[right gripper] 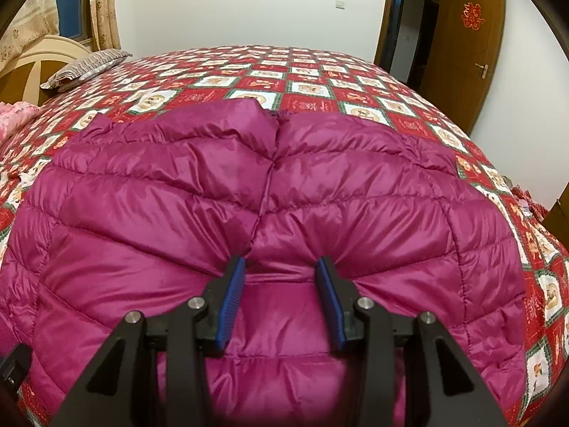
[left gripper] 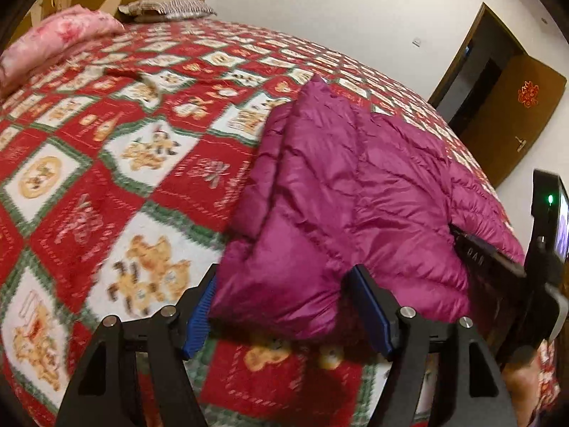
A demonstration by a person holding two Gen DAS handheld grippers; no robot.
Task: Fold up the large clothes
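Note:
A magenta quilted puffer jacket point(right gripper: 277, 192) lies spread on the bed, front up, zipper seam running away from me. In the left wrist view the jacket point(left gripper: 355, 192) shows as a folded corner at the bed's near edge. My left gripper point(left gripper: 284, 277) is open, its blue-padded jaws standing either side of that corner, fabric between them. My right gripper point(right gripper: 281, 267) is open, its tips pressed into the jacket's near middle with a bulge of fabric between the jaws. The right gripper's body point(left gripper: 547, 249) shows at the left wrist view's right edge.
The bed has a red, white and green checked blanket point(left gripper: 106, 163). A pink quilt point(left gripper: 53, 42) and a striped pillow point(right gripper: 85, 67) lie near the headboard. A brown open door point(right gripper: 462, 46) stands at the far right wall.

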